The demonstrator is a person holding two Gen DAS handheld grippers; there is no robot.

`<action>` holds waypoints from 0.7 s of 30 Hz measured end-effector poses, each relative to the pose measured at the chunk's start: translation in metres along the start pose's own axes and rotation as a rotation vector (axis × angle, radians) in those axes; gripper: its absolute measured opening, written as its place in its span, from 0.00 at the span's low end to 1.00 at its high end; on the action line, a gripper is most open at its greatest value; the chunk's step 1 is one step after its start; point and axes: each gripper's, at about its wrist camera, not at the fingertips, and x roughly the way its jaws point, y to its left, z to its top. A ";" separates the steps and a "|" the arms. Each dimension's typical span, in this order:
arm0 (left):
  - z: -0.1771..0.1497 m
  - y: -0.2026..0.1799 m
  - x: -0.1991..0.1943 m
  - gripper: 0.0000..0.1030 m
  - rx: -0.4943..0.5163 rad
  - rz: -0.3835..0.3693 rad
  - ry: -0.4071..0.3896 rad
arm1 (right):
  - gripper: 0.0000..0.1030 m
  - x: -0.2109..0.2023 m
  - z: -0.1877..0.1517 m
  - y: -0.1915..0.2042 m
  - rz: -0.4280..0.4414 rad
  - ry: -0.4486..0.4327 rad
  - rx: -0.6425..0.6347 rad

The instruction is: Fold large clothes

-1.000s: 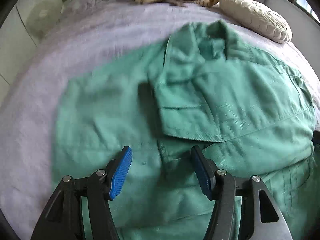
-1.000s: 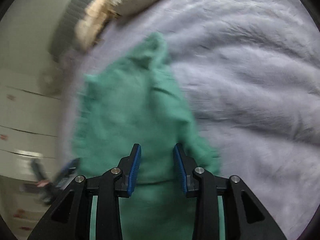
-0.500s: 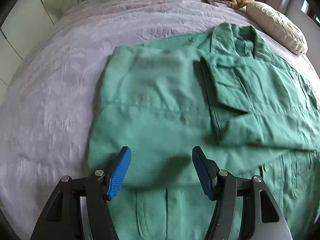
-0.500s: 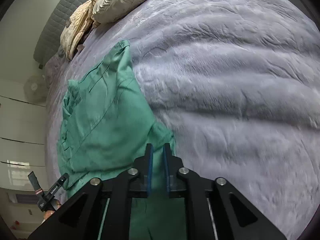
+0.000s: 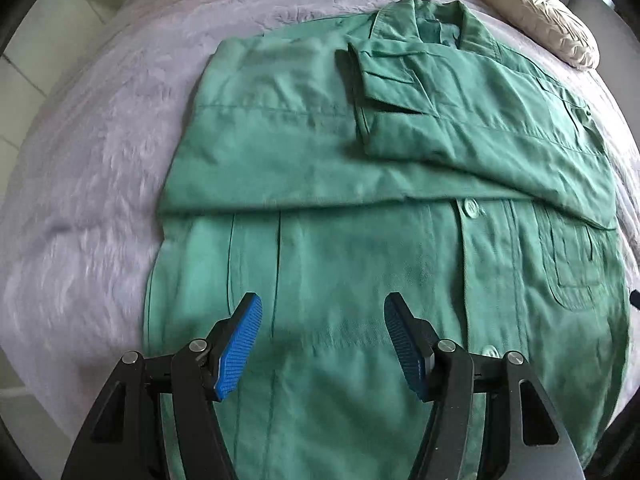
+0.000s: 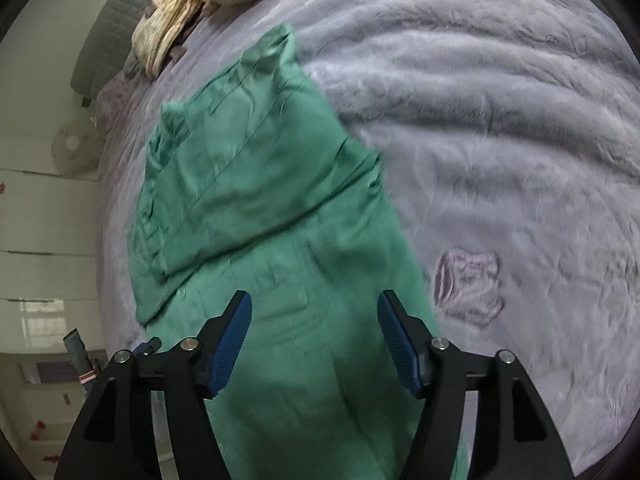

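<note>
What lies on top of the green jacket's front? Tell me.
Both sleeves are folded across the green jacket; one cuff overlaps the other sleeve. Two buttons show below; the chest beneath is covered.

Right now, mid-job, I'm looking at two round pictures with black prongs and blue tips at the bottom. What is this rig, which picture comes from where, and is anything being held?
There is no robot arm: a person carries a hand-held claw in each hand, and each claw has a wide-angle camera looking along its two blue-tipped fingers. One picture is from the left claw, the other from the right claw.

Both look down on a green button-up work jacket lying on a bed's lilac plush blanket, its sleeves already folded across the chest. A cream quilted pillow and a crumpled beige cloth lie near the head of the bed.

Nothing is held. Both claws have just been opening; their jaws stand apart with no cloth pinched between them.
</note>
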 end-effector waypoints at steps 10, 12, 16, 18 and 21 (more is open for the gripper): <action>-0.036 -0.021 -0.047 1.00 -0.039 0.035 -0.023 | 1.00 -0.015 -0.026 0.004 -0.015 0.072 -0.060; -0.040 -0.025 -0.053 1.00 -0.045 0.040 -0.022 | 1.00 -0.018 -0.030 0.007 -0.012 0.081 -0.093; -0.048 -0.029 -0.060 1.00 -0.049 0.042 -0.011 | 1.00 -0.014 -0.036 0.019 -0.001 0.141 -0.163; -0.053 -0.031 -0.063 1.00 -0.045 0.045 -0.004 | 1.00 -0.013 -0.040 0.026 0.020 0.169 -0.183; -0.060 -0.031 -0.070 1.00 -0.041 0.049 -0.011 | 1.00 -0.009 -0.047 0.034 0.054 0.209 -0.190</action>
